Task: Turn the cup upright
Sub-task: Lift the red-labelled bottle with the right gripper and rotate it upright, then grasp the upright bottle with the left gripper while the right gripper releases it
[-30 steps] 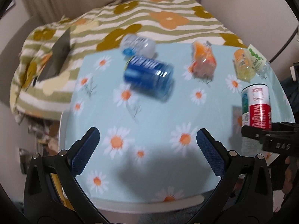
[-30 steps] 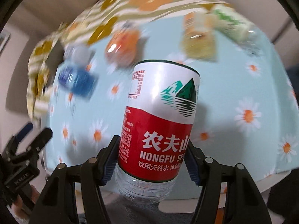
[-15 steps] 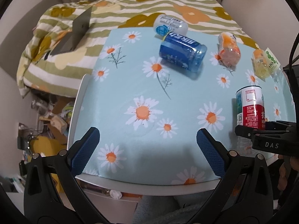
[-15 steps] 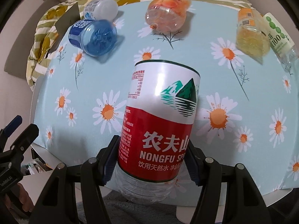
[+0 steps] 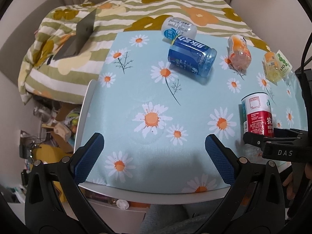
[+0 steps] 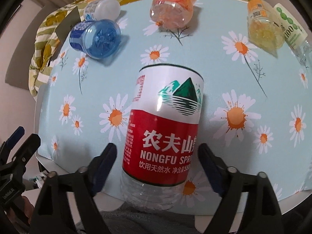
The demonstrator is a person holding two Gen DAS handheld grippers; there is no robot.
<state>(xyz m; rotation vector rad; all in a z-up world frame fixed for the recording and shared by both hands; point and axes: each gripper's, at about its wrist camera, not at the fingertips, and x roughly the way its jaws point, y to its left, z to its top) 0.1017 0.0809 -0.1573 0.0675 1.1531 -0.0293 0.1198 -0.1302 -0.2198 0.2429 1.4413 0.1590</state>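
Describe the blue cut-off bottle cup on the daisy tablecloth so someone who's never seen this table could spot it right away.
Start at the daisy tablecloth and look to its far edge by the striped blanket. The blue cup lies there on its side, next to a white-labelled cup. It is the only deep blue, see-through one; the others are orange, yellow, green-labelled or red-and-white.

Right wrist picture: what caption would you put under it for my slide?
Right gripper open around an upright red-and-white cup above the daisy tablecloth.
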